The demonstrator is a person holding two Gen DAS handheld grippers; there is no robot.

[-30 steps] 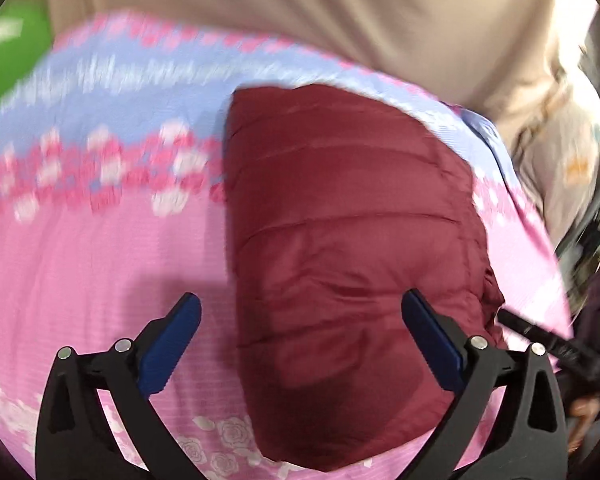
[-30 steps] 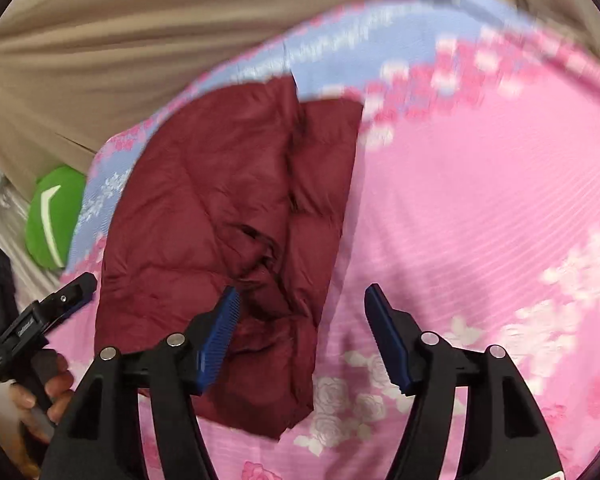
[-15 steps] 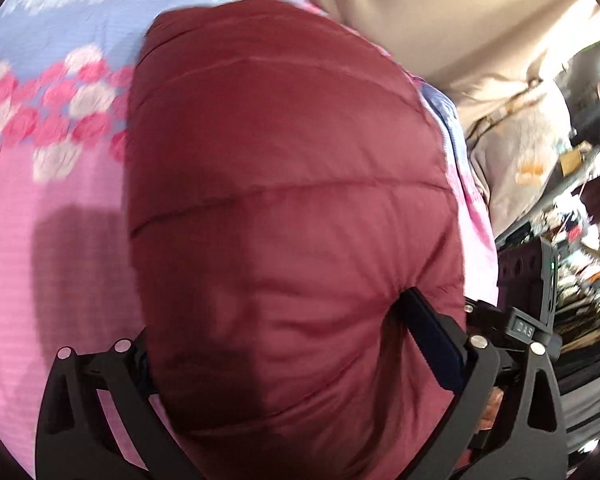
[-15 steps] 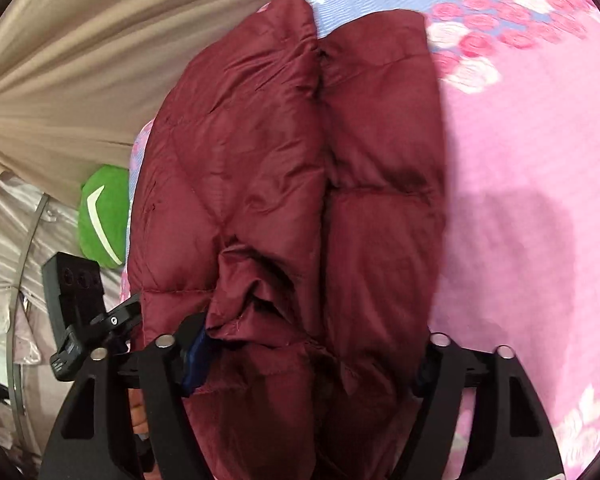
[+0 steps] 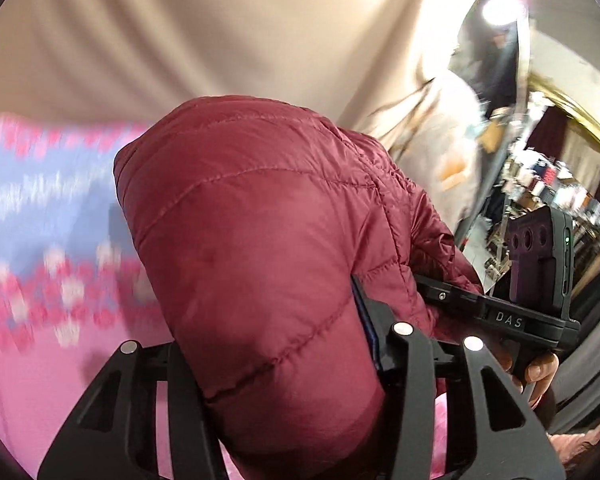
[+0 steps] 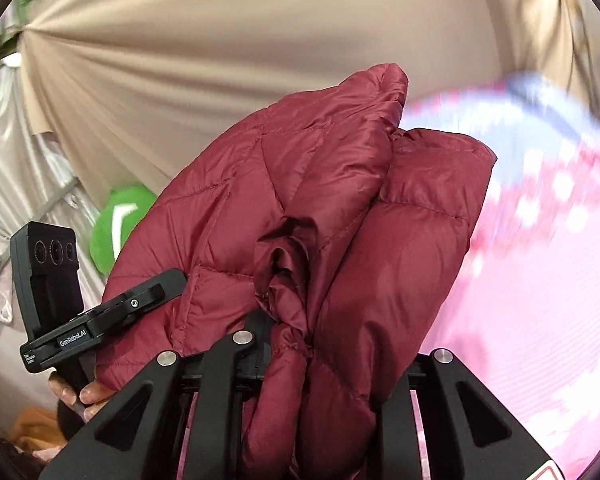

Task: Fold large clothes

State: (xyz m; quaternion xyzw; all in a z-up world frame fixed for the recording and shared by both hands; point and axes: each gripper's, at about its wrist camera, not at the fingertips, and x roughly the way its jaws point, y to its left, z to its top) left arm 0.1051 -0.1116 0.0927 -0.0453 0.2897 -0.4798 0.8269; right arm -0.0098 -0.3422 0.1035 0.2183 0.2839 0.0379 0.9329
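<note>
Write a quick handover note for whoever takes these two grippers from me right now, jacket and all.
Left gripper: jaws have just been closing, now clamped on the maroon puffer jacket.
Right gripper: jaws also just closed, bunched jacket fabric pinched between them.
Jacket: already folded into a compact bundle, gripped at its near end by both grippers, above the pink floral bedsheet.
Left to do: set the bundle down neatly and release.

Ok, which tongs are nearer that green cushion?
Left. The left tongs sit just in front of the green cushion; the right tongs are farther over, toward the pink sheet. Both have just been closing on the maroon jacket.
</note>
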